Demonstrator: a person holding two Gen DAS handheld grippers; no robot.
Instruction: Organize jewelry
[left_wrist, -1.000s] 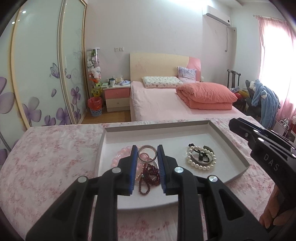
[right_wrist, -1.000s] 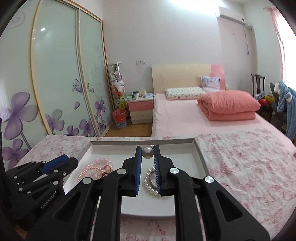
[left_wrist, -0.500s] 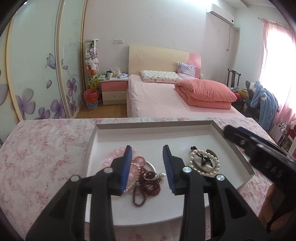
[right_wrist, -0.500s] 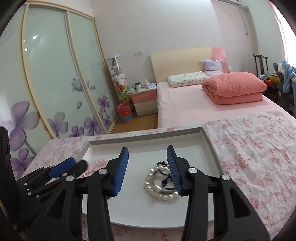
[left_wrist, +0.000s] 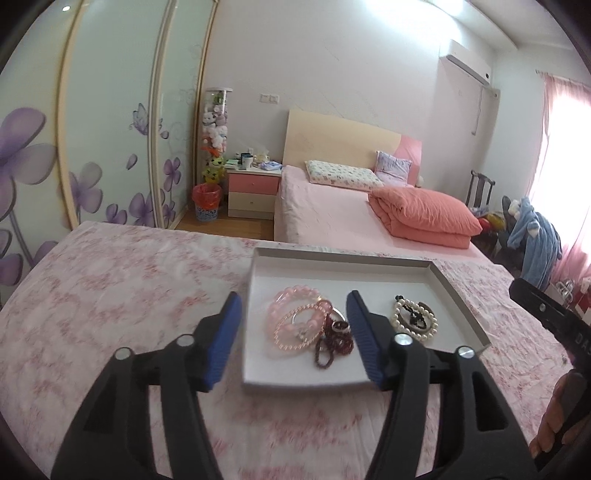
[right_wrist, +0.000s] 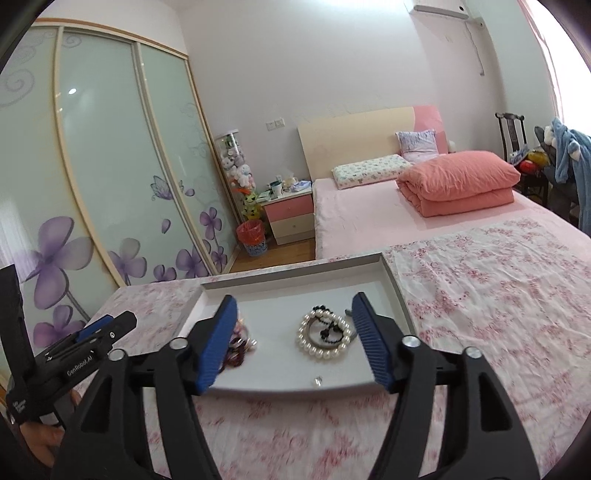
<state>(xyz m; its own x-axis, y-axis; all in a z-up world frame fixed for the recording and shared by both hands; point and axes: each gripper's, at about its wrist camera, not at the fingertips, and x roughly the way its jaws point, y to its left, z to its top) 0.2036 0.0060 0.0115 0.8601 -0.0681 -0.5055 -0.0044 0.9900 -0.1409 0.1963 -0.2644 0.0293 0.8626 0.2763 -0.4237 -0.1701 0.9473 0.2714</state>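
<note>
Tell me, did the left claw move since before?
Yes. The left claw opened wide and pulled back from the tray, leaving the bracelets inside.

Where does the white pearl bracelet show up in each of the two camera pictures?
Left wrist view: the pearl bracelet lies right of centre in the tray, beyond the right blue fingertip.
Right wrist view: the pearl bracelet lies mid-picture, between the open blue fingers.
Shared landmark: the folded coral quilt on the bed.

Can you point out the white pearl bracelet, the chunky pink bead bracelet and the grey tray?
White pearl bracelet (right_wrist: 325, 350): right wrist view, front beads.
Chunky pink bead bracelet (left_wrist: 286, 295): left wrist view, far-left beads.
Shallow grey tray (left_wrist: 343, 260): left wrist view, far wall.
</note>
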